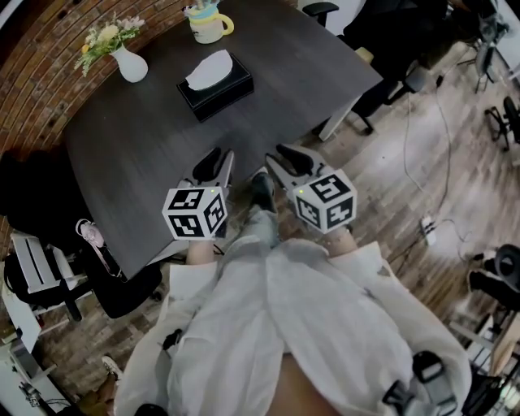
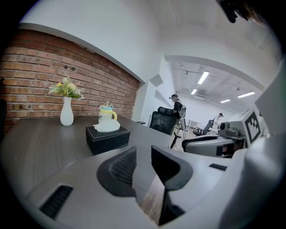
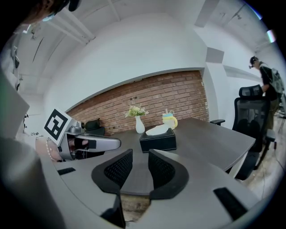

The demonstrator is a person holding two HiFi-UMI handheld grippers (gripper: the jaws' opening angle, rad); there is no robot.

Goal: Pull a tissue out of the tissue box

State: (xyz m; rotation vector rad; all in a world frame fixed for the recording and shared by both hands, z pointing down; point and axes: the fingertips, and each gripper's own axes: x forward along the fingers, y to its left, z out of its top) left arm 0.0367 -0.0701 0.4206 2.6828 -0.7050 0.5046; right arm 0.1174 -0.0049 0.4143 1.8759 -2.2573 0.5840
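A black tissue box (image 1: 216, 89) stands on the dark grey table (image 1: 130, 154), with a white tissue (image 1: 210, 71) sticking out of its top. Both grippers hover at the table's near edge, well short of the box. My left gripper (image 1: 218, 164) is open with nothing between its fingers. My right gripper (image 1: 281, 159) is open and empty beside it. In the left gripper view the tissue box (image 2: 107, 139) lies ahead, left of the left gripper (image 2: 143, 163). In the right gripper view the tissue box (image 3: 157, 140) sits straight beyond the right gripper (image 3: 140, 169).
A white vase of flowers (image 1: 128, 62) and a yellow mug (image 1: 208, 24) stand behind the box near the brick wall. Office chairs (image 1: 366, 97) stand to the table's right, another chair (image 1: 122, 288) at its near left. Cables (image 1: 443, 138) lie on the wooden floor.
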